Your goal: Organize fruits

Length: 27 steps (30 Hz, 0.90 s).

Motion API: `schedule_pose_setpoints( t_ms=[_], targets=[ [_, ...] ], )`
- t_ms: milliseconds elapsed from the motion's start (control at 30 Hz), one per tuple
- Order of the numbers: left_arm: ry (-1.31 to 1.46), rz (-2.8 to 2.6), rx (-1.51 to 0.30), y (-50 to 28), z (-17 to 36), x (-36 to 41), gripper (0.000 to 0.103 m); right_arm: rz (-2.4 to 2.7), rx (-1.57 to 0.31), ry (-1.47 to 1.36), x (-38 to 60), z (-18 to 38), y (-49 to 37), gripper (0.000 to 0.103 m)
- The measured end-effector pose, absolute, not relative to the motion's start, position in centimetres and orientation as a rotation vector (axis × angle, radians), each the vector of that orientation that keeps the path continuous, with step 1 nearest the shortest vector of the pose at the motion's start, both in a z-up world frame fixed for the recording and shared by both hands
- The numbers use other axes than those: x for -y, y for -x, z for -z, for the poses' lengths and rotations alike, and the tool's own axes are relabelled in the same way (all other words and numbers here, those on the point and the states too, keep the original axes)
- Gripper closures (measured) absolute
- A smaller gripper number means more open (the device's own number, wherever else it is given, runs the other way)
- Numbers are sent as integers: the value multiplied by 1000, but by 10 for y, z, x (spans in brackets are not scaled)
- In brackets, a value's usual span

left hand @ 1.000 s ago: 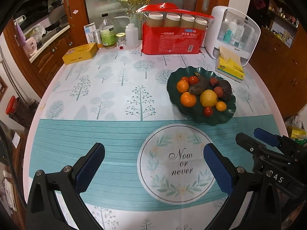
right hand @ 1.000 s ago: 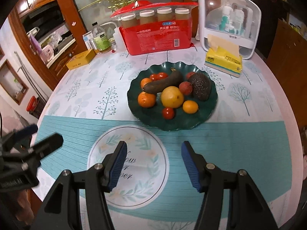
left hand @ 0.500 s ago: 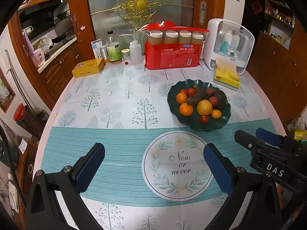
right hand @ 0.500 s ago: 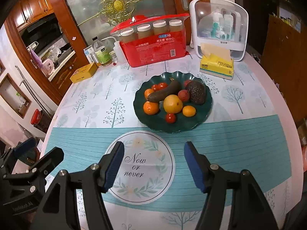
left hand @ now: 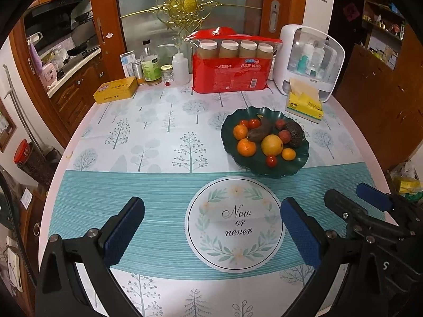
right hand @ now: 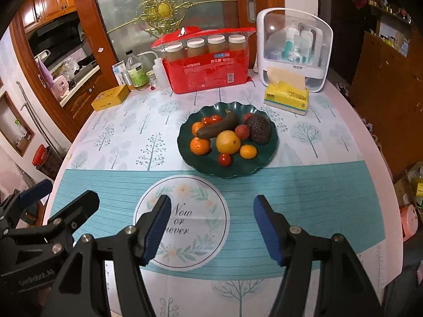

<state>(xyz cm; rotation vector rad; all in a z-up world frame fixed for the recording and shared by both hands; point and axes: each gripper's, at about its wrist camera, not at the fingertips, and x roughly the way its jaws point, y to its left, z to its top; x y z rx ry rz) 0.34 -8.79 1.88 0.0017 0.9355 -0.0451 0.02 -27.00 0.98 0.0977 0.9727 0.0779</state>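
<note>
All the fruit (right hand: pixel 228 138) is seen gathered in the green dish (right hand: pixel 269 155) toward the worktop's (left hand: pixel 158 185) right side; little sorting seems left, or none begun. Both the left tongs (left hand: pixel 211 233) and right tongs (right hand: pixel 208 229) are held wide and empty near the front edge. Along the back edge are lined a red cup pack (left hand: pixel 231 75), a tissue box (left hand: pixel 304 103), a yellow tin (left hand: pixel 116 89) and bottles (left hand: pixel 150 66), well apart from the dish; nothing is found blocking it.

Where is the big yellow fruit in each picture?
Left wrist view: the big yellow fruit sits right of centre, near the front of the green plate.
Right wrist view: the same fruit sits near the middle of the picture, on that plate.
Shared landmark: the yellow tissue pack behind the plate.
</note>
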Motion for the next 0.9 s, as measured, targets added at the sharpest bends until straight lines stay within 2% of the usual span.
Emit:
schedule_pose_setpoints(
  t_ms=[900],
  targets=[
    [6,0,-965,-10,-12,79,1,-73,-947,-58,263,-19,6,38]
  ],
)
